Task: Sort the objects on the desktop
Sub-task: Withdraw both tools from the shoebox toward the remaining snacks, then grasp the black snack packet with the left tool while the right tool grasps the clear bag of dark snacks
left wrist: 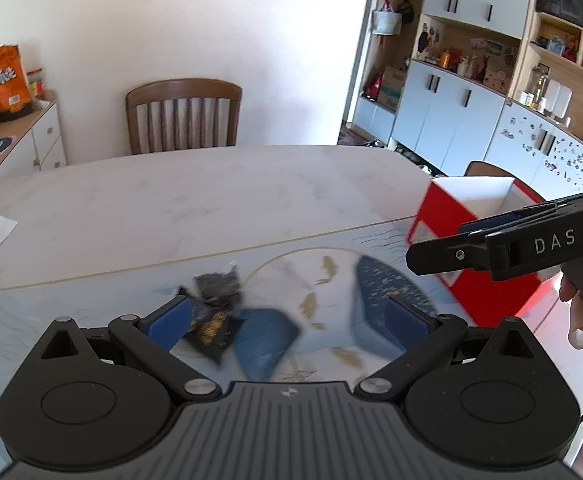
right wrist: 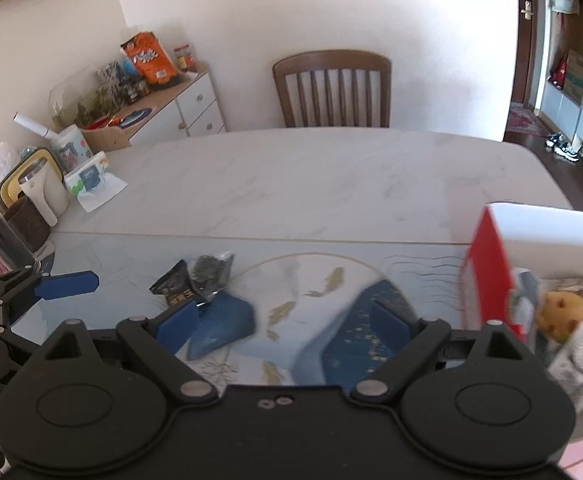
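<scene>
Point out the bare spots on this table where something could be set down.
Bare: the marble top between the wooden chair and the mat; also the mat's middle, between the dark packets and red box. Crowded: the table's left edge by the jars and cups, and inside the box.

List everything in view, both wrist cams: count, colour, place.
snack packets: two, black, touching, left part of the mat
mat: one, blue and white with gold fish, near end of the table
table: one, white marble look
box: one, red outside, white inside, right end of the mat, already holds items
chair: one, brown wood, far side of the table
sideboard: one, white, left wall, cluttered with an orange bag on top
left gripper: open, above the mat near the packets
right gripper: open, empty, above the mat
</scene>
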Demonstrator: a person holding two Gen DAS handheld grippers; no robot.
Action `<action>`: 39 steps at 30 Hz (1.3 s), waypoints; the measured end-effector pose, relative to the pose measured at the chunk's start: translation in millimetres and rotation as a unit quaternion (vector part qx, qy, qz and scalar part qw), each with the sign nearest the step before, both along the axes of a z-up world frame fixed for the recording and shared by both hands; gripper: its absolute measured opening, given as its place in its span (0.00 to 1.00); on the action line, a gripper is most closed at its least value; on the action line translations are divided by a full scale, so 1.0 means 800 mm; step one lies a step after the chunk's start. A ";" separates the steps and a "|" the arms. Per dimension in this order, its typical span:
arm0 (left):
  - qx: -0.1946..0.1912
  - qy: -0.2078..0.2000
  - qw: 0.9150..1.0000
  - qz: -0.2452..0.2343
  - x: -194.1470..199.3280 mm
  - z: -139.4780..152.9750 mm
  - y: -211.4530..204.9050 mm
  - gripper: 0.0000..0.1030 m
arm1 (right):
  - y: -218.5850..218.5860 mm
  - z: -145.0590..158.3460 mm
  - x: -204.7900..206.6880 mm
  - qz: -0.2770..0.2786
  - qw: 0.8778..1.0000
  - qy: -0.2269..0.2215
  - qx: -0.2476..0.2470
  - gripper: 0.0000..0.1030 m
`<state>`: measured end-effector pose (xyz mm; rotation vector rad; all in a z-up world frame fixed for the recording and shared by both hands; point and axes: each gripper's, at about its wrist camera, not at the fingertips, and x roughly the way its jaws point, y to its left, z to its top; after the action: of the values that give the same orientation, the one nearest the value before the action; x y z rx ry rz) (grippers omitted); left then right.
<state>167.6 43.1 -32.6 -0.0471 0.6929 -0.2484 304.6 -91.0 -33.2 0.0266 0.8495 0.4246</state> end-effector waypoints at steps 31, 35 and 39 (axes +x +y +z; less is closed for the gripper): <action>0.033 0.017 0.998 -0.052 0.074 -0.105 0.055 1.00 | 0.146 -0.080 0.109 -0.019 0.996 0.081 -0.015 0.84; 0.037 0.012 0.998 -0.054 0.081 -0.113 0.055 0.99 | 0.157 -0.091 0.120 -0.018 0.996 0.091 -0.019 0.81; 0.037 0.011 0.998 -0.051 0.085 -0.121 0.056 0.99 | 0.165 -0.102 0.127 -0.018 0.994 0.101 -0.026 0.78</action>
<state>235.3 87.5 -129.1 0.0565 0.7271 -0.3193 406.6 40.7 -115.0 0.0366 1.0572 0.3706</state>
